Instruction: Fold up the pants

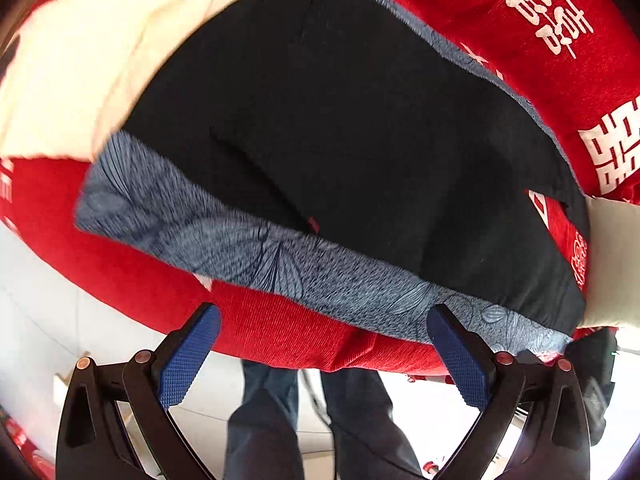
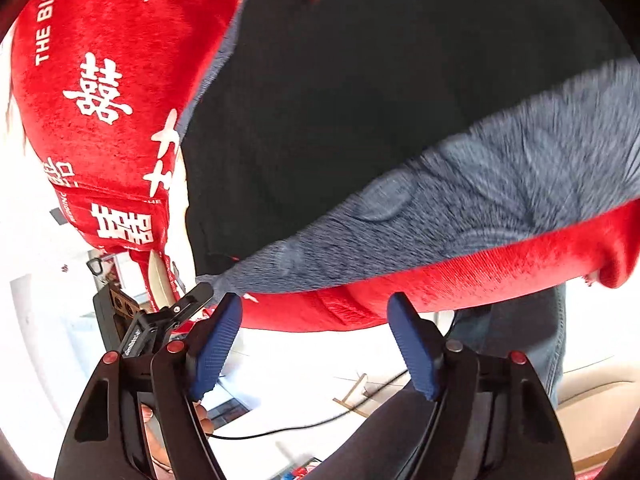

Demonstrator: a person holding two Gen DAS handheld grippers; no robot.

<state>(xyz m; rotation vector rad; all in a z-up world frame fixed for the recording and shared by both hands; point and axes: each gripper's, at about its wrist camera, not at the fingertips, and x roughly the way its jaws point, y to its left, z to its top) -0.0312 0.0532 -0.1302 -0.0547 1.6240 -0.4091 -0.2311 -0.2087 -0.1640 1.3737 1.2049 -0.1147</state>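
Both tools, L [image 1: 323, 322] & R [image 2: 316, 312], tilted down over pants [image 1: 340, 128], spread, empty.

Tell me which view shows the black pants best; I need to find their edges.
The left wrist view: the black pants lie nearly whole on the blue-grey patterned cloth. The right wrist view shows only part of them, cut off at the frame's top.

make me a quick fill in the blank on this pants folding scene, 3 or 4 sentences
1. The dark black pants lie on a blue-grey patterned ____.
2. The soft surface beneath is coloured ____ with white characters.
3. The left gripper has jaws that stand ____, with nothing between them.
4. The pads on the right gripper are coloured ____.

Missing words: cloth; red; open; blue
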